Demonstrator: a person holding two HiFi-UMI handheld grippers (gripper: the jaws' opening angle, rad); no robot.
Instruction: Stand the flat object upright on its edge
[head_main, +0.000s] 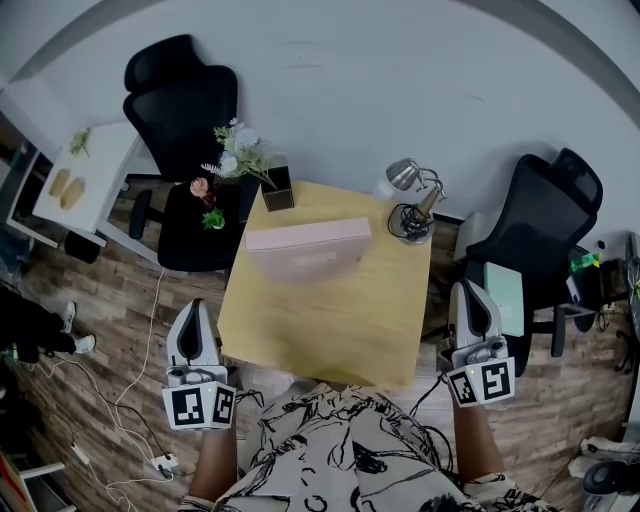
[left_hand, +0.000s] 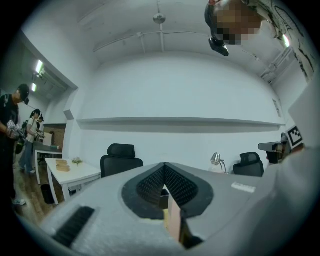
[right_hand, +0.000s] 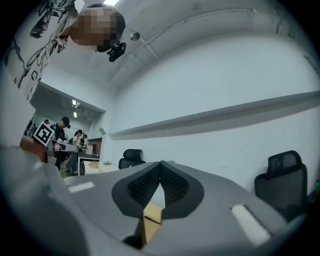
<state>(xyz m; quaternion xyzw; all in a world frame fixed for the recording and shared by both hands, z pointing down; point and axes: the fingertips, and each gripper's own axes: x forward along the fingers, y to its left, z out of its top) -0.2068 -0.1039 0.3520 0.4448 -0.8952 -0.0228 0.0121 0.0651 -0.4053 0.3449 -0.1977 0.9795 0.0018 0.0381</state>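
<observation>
The left gripper (head_main: 197, 312) and right gripper (head_main: 469, 296) are keeping their jaws pressed together, empty. The pale pink flat rectangular board (head_main: 308, 245) is sitting well ahead of both tips, between them, seemingly upright already; I'd suggest approaching gently and bracing both faces.

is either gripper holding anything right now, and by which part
Nothing is held: the left gripper and the right gripper are both shut and empty, clear of the pink flat object.
</observation>
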